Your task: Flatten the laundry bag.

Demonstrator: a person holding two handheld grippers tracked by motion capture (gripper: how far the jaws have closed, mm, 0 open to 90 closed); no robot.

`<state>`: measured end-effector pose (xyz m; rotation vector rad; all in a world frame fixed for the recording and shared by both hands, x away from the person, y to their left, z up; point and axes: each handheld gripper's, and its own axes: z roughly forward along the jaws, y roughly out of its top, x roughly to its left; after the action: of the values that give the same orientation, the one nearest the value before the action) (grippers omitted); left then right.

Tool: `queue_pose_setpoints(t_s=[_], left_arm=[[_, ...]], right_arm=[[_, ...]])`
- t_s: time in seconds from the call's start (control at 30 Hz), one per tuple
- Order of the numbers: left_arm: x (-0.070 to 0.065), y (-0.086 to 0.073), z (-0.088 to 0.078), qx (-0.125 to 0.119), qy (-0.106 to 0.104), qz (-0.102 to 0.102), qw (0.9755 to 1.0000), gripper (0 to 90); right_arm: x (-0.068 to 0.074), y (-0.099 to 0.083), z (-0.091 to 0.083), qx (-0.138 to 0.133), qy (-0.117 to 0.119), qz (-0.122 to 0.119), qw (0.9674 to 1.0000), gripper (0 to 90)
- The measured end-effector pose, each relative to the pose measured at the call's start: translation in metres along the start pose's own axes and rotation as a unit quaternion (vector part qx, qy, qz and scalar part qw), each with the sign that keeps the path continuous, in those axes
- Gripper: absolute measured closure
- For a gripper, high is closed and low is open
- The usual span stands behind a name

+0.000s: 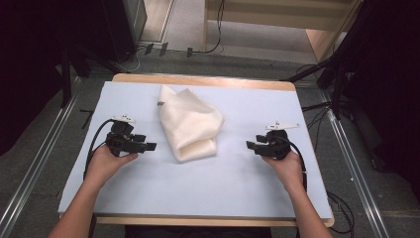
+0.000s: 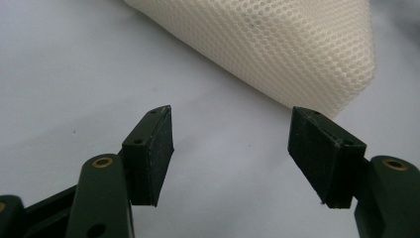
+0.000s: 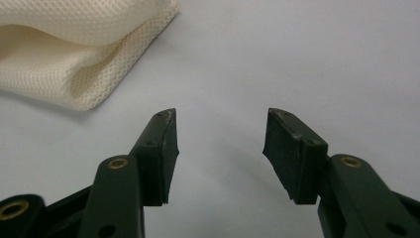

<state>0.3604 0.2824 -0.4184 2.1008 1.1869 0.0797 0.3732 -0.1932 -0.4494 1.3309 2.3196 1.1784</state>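
Note:
A folded cream mesh cloth (image 1: 188,123) lies in the middle of the pale blue table top (image 1: 233,183). My left gripper (image 1: 150,147) rests on the table to the cloth's left, pointing at it, open with nothing between its pads. In the left gripper view the cloth (image 2: 277,49) sits just beyond the open left gripper (image 2: 230,141). My right gripper (image 1: 250,145) rests to the cloth's right, open and empty, pointing left. From the right gripper view the cloth's folded end (image 3: 74,54) lies up and to the left of the right gripper (image 3: 220,144).
The table's wooden edge (image 1: 203,81) runs along the back and front. Metal rails (image 1: 29,173) lie on the floor on both sides. Cables (image 1: 317,106) and dark stands sit beyond the table's right side.

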Motion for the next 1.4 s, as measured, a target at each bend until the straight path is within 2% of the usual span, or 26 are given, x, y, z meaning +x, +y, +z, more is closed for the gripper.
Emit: queue_pose_setpoints(t_s=[0.33, 0.5, 0.7, 0.93, 1.1, 1.23, 1.3, 1.4], left_arm=[[0.000, 0.000, -0.001, -0.010, -0.002, 0.003, 0.9999, 33.7], [-0.001, 0.000, -0.001, -0.008, 0.003, 0.004, 1.0000, 33.5], [-0.001, 0.000, -0.002, -0.010, 0.006, 0.006, 0.9999, 33.5], [-0.002, 0.001, -0.003, -0.015, 0.006, 0.002, 0.9999, 33.5], [-0.003, 0.001, -0.006, -0.016, 0.003, -0.010, 0.9998, 34.1], [-0.004, 0.000, -0.009, -0.014, 0.010, -0.013, 0.9998, 36.3], [-0.003, -0.001, -0.011, -0.015, 0.010, -0.014, 0.9997, 36.7], [-0.004, -0.004, -0.013, -0.017, 0.015, -0.014, 0.9996, 36.8]], right_arm=[[0.004, 0.001, 0.002, 0.009, -0.010, -0.010, 0.9999, 45.2], [0.006, 0.003, 0.003, 0.007, 0.000, -0.012, 0.9999, 46.7], [0.006, 0.004, 0.002, 0.006, 0.002, -0.011, 0.9999, 47.9], [0.010, 0.007, 0.004, 0.005, 0.007, -0.010, 0.9999, 49.9], [0.015, 0.011, 0.009, 0.002, 0.012, -0.009, 0.9999, 51.4], [0.017, 0.017, 0.015, 0.004, 0.012, -0.004, 0.9999, 55.8], [0.020, 0.021, 0.018, 0.004, 0.020, -0.002, 0.9998, 61.5], [0.026, 0.025, 0.023, 0.006, 0.021, -0.012, 0.9997, 69.2]])
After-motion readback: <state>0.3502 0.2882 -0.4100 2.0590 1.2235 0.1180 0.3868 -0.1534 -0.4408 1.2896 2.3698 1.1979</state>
